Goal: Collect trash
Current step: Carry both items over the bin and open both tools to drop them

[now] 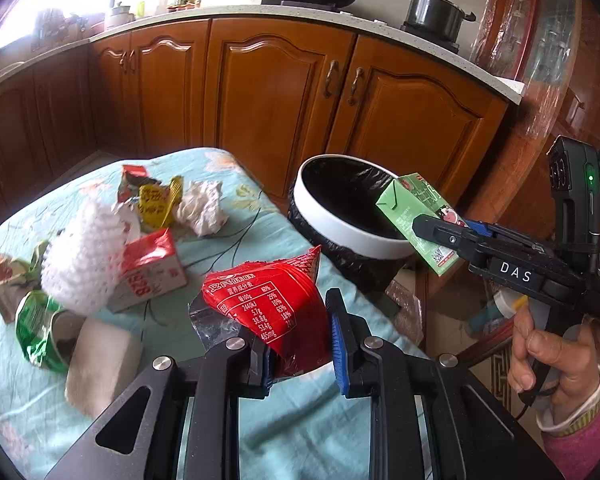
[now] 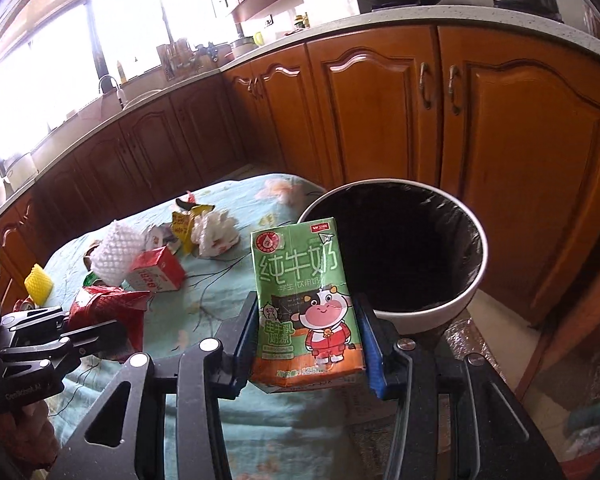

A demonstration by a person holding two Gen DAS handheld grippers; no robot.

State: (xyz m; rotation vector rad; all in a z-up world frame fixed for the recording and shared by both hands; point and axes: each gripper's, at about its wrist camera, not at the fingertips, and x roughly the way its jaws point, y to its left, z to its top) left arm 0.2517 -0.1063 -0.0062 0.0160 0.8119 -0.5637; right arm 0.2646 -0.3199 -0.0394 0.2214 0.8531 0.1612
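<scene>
My left gripper [image 1: 296, 320] is shut on a crumpled red snack wrapper [image 1: 276, 304] and holds it just above the table's near right corner. In the right wrist view the same gripper [image 2: 96, 324] shows at lower left with the red wrapper [image 2: 100, 304]. A green milk carton [image 2: 304, 300] stands upright between the blue pads of my right gripper [image 2: 306, 304], which is shut on it. From the left wrist view, that right gripper [image 1: 424, 228] keeps the carton [image 1: 408, 204] at the near rim of the white trash bin [image 1: 332, 220] with its black liner.
On the light blue floral cloth [image 1: 260, 224] lie a red-and-white carton [image 1: 152, 272], white foam net [image 1: 84, 256], crumpled tissue [image 1: 202, 208], yellow wrapper [image 1: 156, 200] and green wrapper [image 1: 36, 320]. The bin [image 2: 476, 280] stands off the table's right edge, before wooden cabinets [image 1: 268, 96].
</scene>
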